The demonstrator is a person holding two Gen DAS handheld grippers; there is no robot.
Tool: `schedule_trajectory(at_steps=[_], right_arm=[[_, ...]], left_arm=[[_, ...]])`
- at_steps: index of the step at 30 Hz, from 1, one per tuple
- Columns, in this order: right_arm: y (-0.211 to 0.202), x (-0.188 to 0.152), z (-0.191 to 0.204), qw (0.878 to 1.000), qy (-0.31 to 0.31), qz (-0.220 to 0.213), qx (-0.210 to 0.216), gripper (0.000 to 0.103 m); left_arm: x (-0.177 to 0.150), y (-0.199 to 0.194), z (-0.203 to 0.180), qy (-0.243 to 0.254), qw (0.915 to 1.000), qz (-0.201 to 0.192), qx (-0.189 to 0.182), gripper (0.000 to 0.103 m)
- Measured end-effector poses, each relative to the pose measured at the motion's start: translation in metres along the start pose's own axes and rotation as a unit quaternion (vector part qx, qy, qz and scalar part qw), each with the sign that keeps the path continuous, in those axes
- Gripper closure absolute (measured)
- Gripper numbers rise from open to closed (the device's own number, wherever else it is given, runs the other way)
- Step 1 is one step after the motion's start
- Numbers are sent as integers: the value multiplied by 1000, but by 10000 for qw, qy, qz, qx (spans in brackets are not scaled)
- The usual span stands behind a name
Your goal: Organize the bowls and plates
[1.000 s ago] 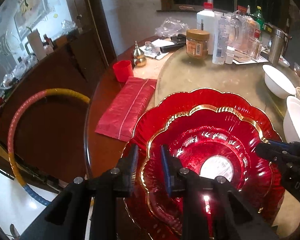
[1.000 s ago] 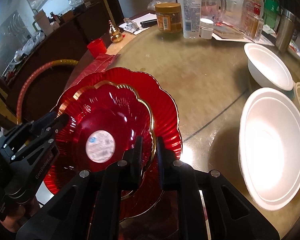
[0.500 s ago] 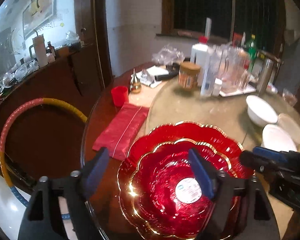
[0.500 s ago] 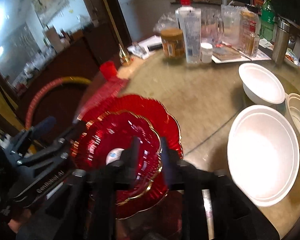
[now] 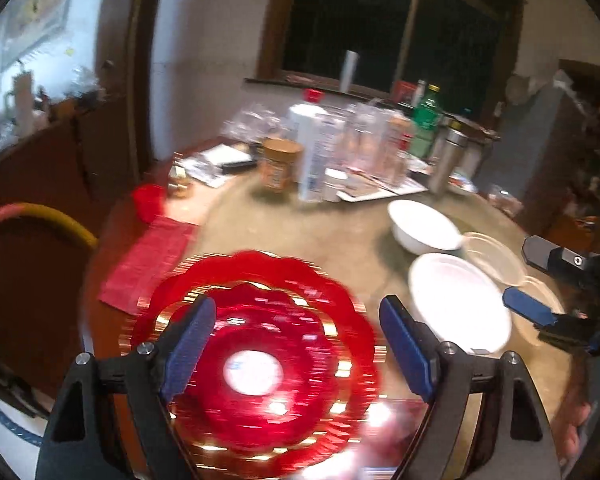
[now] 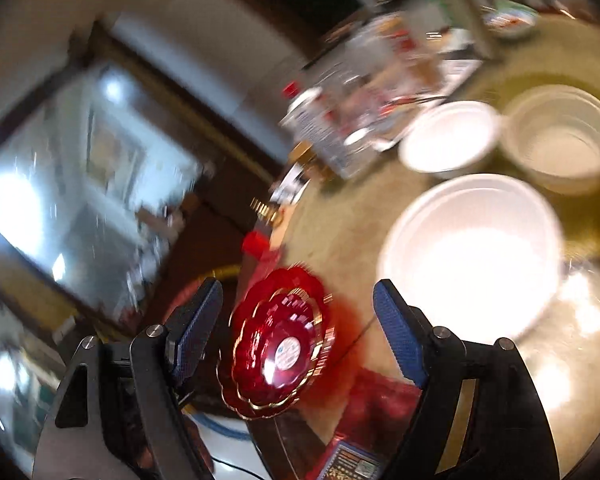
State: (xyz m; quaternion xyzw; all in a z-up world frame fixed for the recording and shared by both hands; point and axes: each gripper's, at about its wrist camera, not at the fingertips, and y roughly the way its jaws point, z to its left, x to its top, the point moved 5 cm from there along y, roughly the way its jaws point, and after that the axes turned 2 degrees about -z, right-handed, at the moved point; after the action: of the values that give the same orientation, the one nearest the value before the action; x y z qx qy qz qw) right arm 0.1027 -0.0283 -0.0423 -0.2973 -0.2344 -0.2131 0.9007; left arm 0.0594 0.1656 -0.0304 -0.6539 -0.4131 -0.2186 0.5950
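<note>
A stack of red scalloped plates with gold rims lies on the round table near its left edge; it also shows in the right wrist view. My left gripper is open and empty, raised above the stack. My right gripper is open and empty, high above the table and tilted; it shows at the right edge of the left wrist view. A large white bowl sits right of the plates, also in the left wrist view. Both views are motion-blurred.
A smaller white bowl and a clear ribbed bowl sit farther back. Bottles, a jar and a steel flask crowd the far side. A red cloth and red cup lie at the left edge.
Both grippers let go of the top red plate, opened wide and pulled up and back from the stack. The right gripper has risen and tilted.
</note>
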Motion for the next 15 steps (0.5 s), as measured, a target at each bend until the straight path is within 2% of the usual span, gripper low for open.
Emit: schedule_trajectory(at_steps=[5, 11, 15], right_arm=[[-35, 14, -46, 9968, 652, -377, -270, 24], [-51, 22, -79, 9929, 1101, -346, -284, 24], [-51, 25, -101, 9894, 1383, -213, -396, 24]], left_arm=[[1, 15, -35, 50, 9993, 223, -288, 19], [2, 44, -74, 66, 9969, 599, -502, 19], [-1, 62, -90, 138, 9953, 833, -473, 19]])
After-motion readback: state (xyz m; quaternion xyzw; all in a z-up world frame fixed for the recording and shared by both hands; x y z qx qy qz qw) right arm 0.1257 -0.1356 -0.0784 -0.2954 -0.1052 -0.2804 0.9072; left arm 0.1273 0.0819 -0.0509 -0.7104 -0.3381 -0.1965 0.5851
